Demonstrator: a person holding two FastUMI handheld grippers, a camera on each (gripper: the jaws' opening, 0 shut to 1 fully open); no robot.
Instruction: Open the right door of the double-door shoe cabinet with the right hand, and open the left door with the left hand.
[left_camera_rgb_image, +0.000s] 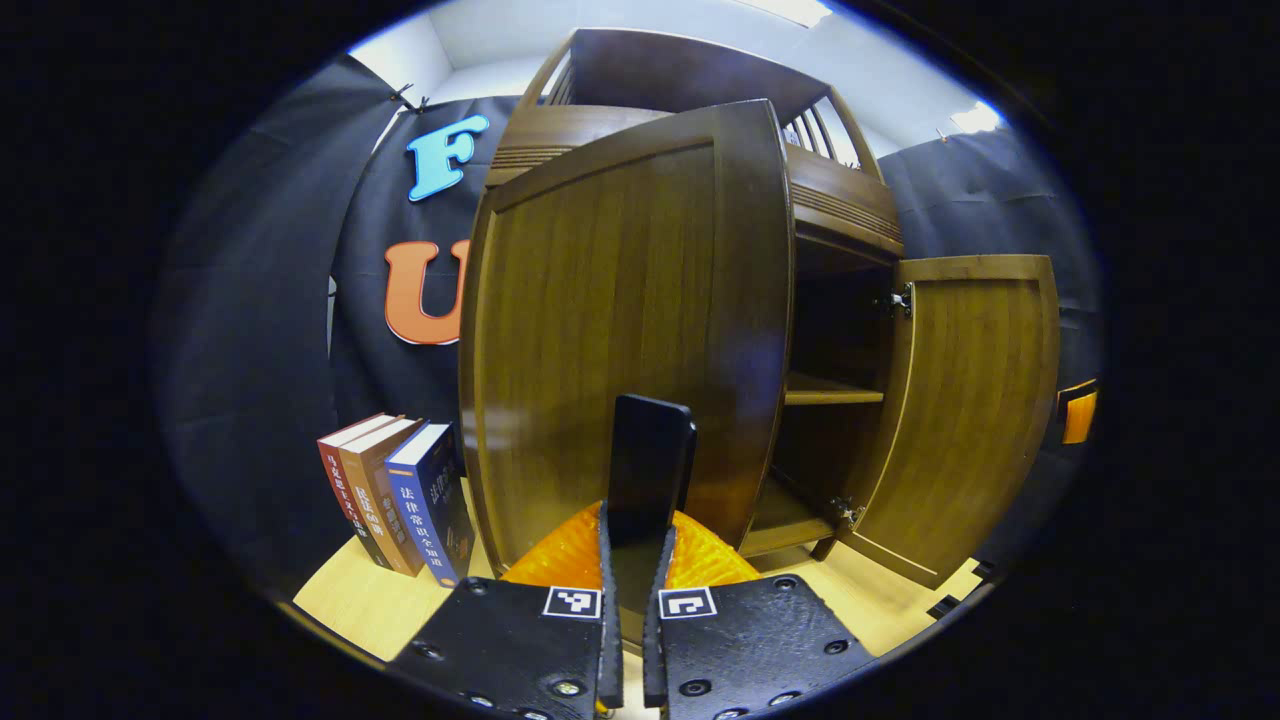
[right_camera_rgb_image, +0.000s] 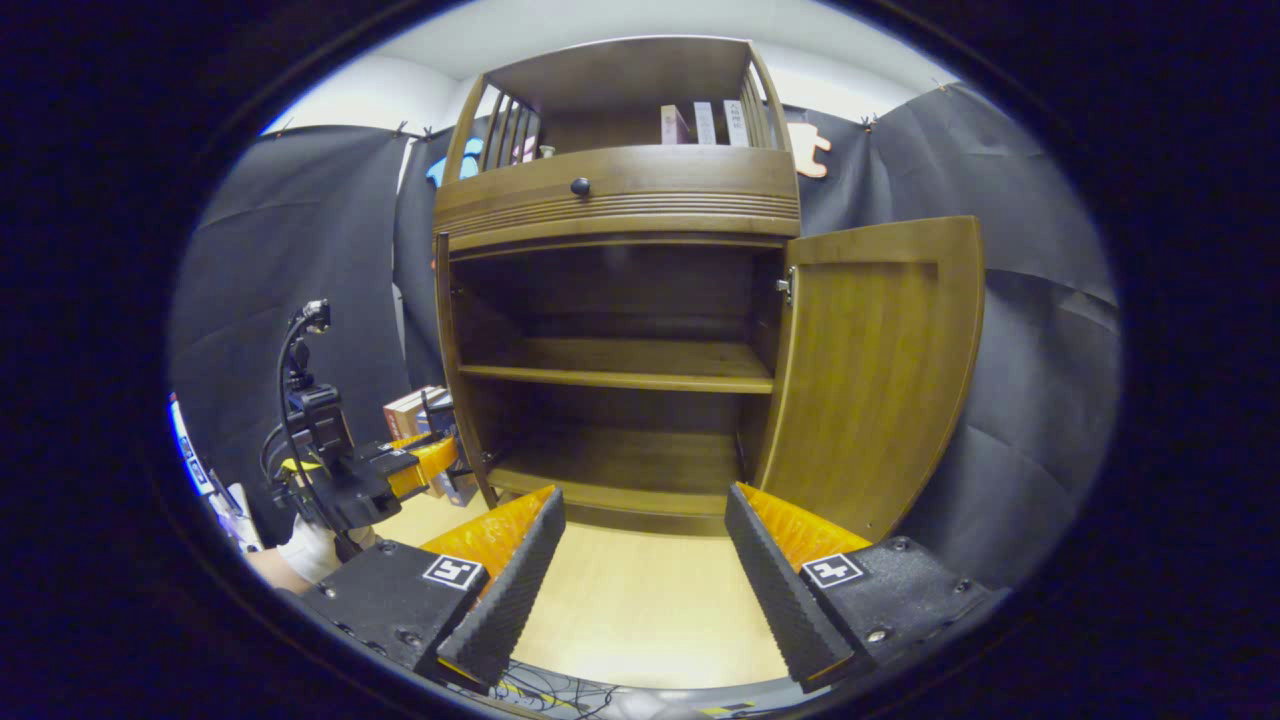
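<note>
The brown wooden shoe cabinet (right_camera_rgb_image: 620, 200) stands with both doors swung out. In the left gripper view the left door (left_camera_rgb_image: 600, 340) faces me, and my left gripper (left_camera_rgb_image: 634, 528) is shut on its dark upright handle (left_camera_rgb_image: 650, 460). The right door (left_camera_rgb_image: 975, 400) hangs open beyond it. In the right gripper view my right gripper (right_camera_rgb_image: 645, 500) is open, fingers wide apart, holding nothing, a short way in front of the cabinet's bare shelves (right_camera_rgb_image: 620, 375). There the right door (right_camera_rgb_image: 870, 380) stands open to the right, the left door (right_camera_rgb_image: 442, 350) shows edge-on, and the left gripper (right_camera_rgb_image: 425, 465) sits at its lower edge.
Three books (left_camera_rgb_image: 400, 500) stand on the light wooden floor (right_camera_rgb_image: 640, 600) left of the cabinet. A drawer with a round knob (right_camera_rgb_image: 580, 186) sits above the doors, with books (right_camera_rgb_image: 700, 123) on the top shelf. A person's hand (right_camera_rgb_image: 300, 550) holds the left gripper. Black cloth walls surround the booth.
</note>
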